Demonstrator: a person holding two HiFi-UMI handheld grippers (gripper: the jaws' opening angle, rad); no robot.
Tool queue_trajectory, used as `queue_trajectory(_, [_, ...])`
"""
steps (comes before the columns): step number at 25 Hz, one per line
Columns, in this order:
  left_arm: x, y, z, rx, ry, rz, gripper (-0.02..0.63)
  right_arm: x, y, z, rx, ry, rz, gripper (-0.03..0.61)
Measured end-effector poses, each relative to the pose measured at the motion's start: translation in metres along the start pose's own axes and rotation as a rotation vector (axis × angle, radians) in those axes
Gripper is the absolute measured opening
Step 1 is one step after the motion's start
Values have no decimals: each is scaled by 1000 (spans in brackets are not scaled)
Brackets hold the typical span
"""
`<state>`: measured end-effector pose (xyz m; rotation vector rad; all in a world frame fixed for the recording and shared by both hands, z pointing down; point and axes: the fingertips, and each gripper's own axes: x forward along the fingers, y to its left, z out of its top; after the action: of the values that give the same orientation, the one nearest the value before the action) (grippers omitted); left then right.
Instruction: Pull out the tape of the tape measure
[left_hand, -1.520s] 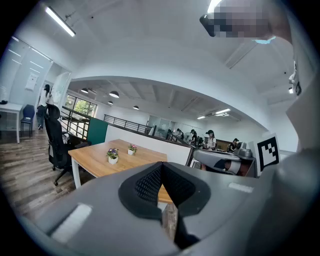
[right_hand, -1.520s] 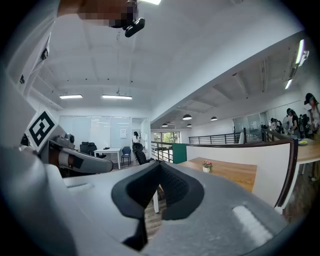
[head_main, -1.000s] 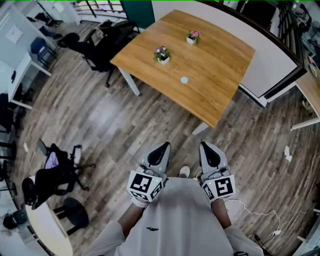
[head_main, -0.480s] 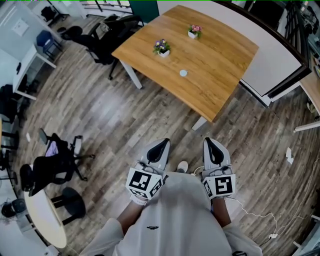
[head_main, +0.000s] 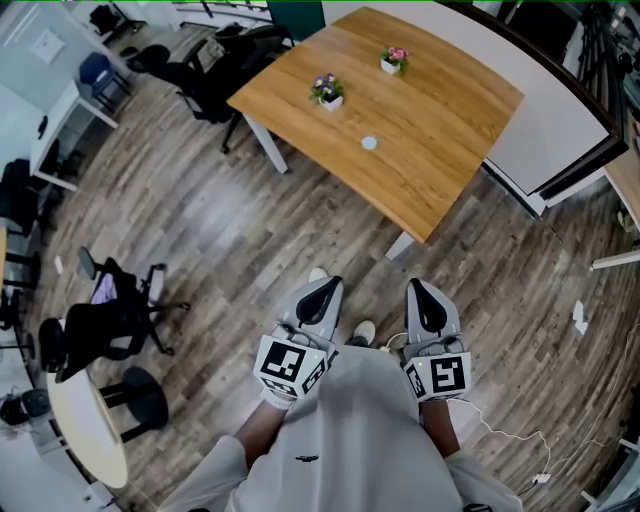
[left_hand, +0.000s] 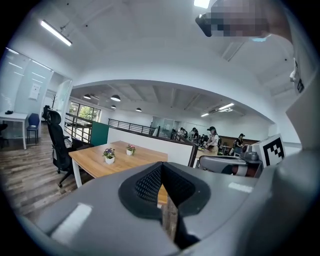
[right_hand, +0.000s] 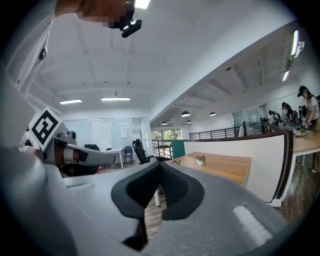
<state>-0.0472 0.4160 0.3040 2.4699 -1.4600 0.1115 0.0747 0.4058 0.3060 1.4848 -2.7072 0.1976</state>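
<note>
1. The left gripper (head_main: 324, 295) is held over the wooden floor (head_main: 200, 220), its jaws closed and empty.
2. The tape measure (head_main: 369, 143) lies on the desk (head_main: 450, 120), well apart from both grippers.
3. The right gripper (head_main: 422, 295) is closed and empty too.

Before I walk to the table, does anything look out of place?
A white cable trails loose over the floor at your right, and a white scrap lies farther off. The table looks tidy.

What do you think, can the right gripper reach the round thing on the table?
Probably not yet: the right gripper is by the person's body, and floor separates it from the table holding the round thing.
</note>
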Motion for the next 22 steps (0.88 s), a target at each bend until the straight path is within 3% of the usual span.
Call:
queue_trajectory(10, [22, 56, -1, -43, 6, 11, 17, 55, 1, -2, -12, 56, 21, 2])
queue_trajectory(22, [95, 130, 44, -35, -2, -63, 17, 153, -18, 12, 13, 75, -32, 2])
